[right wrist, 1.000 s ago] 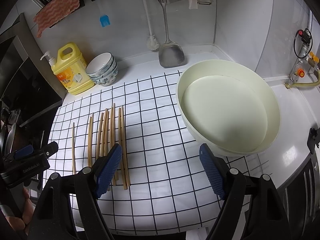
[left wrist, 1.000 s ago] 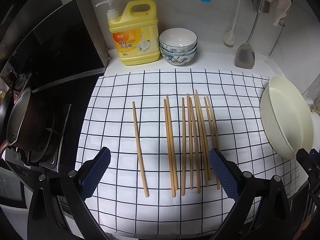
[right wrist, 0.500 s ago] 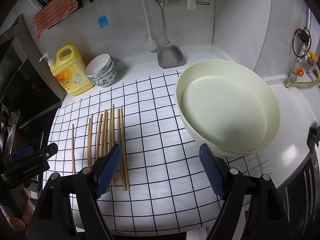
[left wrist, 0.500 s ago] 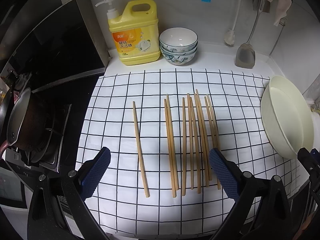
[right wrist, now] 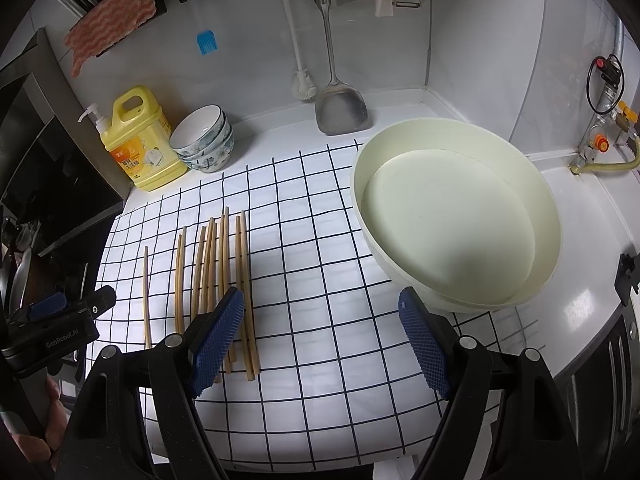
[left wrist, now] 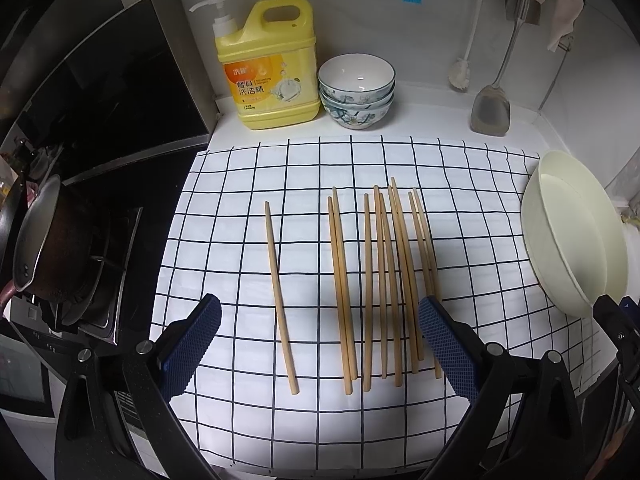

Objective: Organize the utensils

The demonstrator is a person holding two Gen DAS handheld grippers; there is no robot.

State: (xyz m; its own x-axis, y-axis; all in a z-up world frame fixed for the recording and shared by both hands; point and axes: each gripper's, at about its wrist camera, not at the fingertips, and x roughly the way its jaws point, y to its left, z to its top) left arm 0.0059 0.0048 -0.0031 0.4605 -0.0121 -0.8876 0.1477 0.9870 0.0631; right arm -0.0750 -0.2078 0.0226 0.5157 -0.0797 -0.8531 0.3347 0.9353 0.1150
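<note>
White counter [left wrist: 420, 120] in a kitchen corner carries a grid-checked cloth [left wrist: 480, 208], and the wooden chopsticks [left wrist: 384, 280] lie on it in rough parallel, none yet gathered.

Farthest left, off the cloth, a dark pan [left wrist: 44, 248] sits on the gas hob [left wrist: 100, 264]. Next comes the left gripper [left wrist: 320, 344], its blue-padded jaws spread wide and holding nothing, poised above the near ends of the sticks. One lone chopstick [left wrist: 280, 292] lies apart from the rest; the main bunch is packed close, several sticks touching or crossing at a slight angle. Behind them stand a yellow dish-soap jug [left wrist: 272, 76] and a stack of patterned bowls [left wrist: 356, 88], then a metal spatula [left wrist: 490, 112] leaning against the wall. At the right, a large cream basin [right wrist: 456, 216] rests partly on the cloth, and the right gripper [right wrist: 320, 332] hovers near it, likewise gaping and empty, its left pad above the bunch's near ends.

The likely trouble is the grip itself. Round, thin sticks lying flat give the pads little to bite; closing on the bunch could pinch some and roll the others aside, or scatter them toward the cloth's near edge. The cloth may also wrinkle and drag if a pad presses down. Nothing blocks the sticks from above. The basin's rim crowds the right side, and the lone stick would probably need its own reach.
</note>
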